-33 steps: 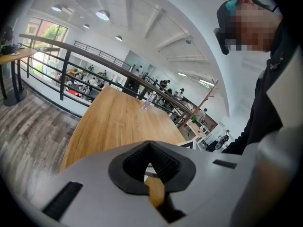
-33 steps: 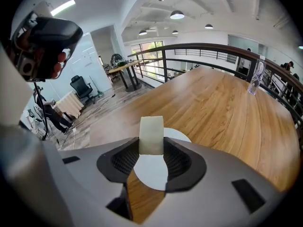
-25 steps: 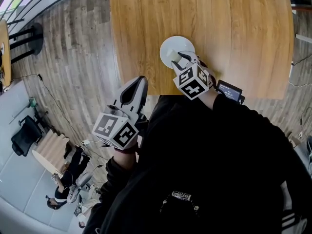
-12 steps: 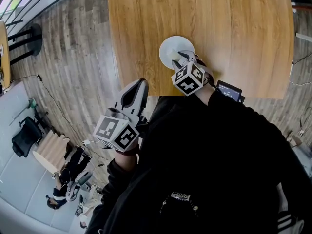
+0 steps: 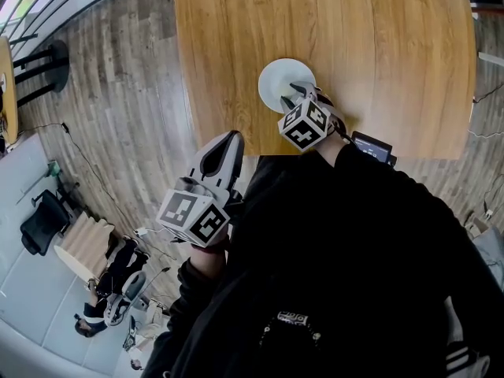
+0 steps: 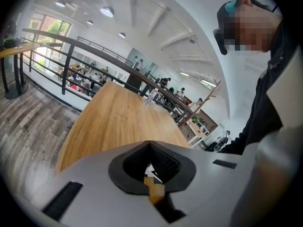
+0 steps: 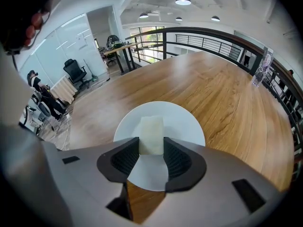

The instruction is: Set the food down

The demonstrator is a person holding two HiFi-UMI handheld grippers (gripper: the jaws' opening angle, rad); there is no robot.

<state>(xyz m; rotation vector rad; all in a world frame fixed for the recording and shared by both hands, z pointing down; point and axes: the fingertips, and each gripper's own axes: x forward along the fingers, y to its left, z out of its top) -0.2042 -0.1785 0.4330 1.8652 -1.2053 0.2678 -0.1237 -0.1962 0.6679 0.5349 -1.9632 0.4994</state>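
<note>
Lying under the food block [image 7: 151,134]: white plate [image 7: 188,123]; wooden table [image 7: 218,86].

Wooden table [image 5: 378,46] on plank floor [image 5: 118,93]; black railing [image 7: 208,41] behind; office chair [image 7: 75,72] beyond.

Open-plan office mezzanine: railing [image 7: 203,38], swivel chair [image 7: 75,71], glass partitions [image 7: 71,37], long table [image 7: 213,93]
</note>
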